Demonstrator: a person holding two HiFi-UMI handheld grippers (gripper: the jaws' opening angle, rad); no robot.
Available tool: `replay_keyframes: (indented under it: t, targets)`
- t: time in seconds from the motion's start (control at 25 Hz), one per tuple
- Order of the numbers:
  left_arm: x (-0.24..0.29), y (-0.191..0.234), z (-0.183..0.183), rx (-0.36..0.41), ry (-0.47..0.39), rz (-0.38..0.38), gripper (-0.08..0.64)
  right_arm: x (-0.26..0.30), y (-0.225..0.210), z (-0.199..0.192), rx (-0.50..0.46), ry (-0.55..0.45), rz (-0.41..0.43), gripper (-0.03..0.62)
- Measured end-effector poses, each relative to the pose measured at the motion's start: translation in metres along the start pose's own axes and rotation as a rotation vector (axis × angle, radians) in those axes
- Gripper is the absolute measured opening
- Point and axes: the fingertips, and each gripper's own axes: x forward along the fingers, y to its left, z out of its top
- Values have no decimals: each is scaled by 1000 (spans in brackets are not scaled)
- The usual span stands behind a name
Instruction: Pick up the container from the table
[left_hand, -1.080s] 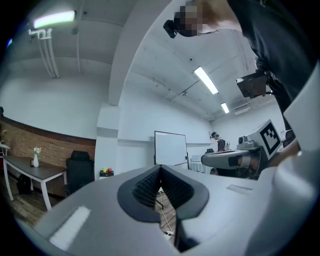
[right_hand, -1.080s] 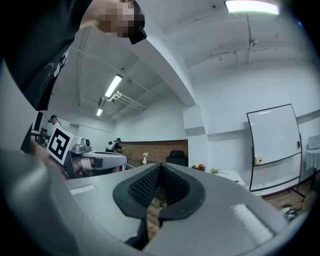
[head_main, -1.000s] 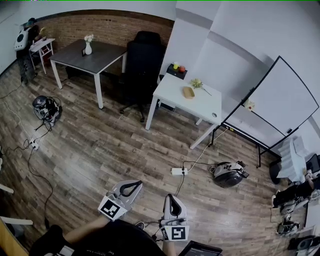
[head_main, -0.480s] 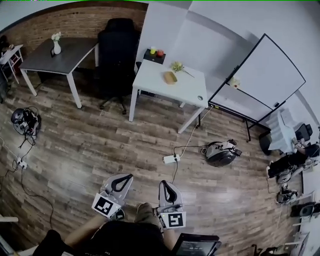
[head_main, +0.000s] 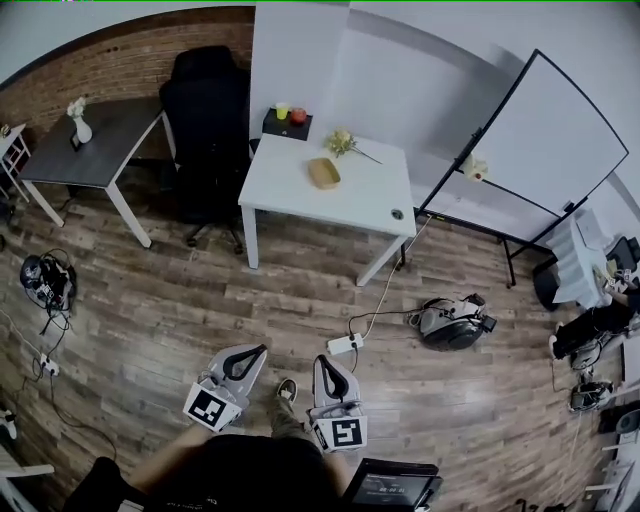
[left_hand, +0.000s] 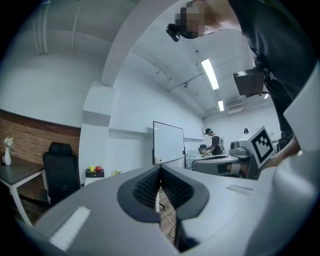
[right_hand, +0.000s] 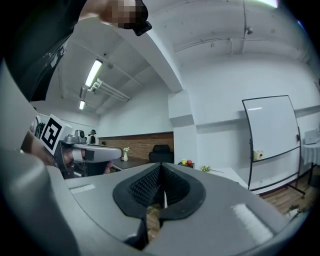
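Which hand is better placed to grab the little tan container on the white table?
Right, probably. The right gripper lines up almost straight with the small tan container; the left gripper sits further aside. Both are shut, far off.

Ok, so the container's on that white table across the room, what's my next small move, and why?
Probably step closer to the white table: the tan container sits on it, far ahead of both grippers. The left gripper and right gripper hang over the floor, both shut and empty.
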Motion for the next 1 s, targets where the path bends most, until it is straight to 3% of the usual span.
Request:
replay_keyframes:
  t: [0.24,0.52,0.68,0.8,1.0]
  targets:
    - [115,70,14,-8,4,46,2,118,-85,13,-34,16,98,19]
    - [213,165,-6,-70,5,75,2,246,-149,-4,-109,88,159,26]
    - [281,242,-13,-97,1,59,2,336,-183,-22,-172,196,177,32]
    - [333,299,-5,-80,-15,30,2,406,-207,-15,-209,199,218,55]
    - [404,355,-1,-77,33,-30,2,490,-257,-33,-288,288,292,82]
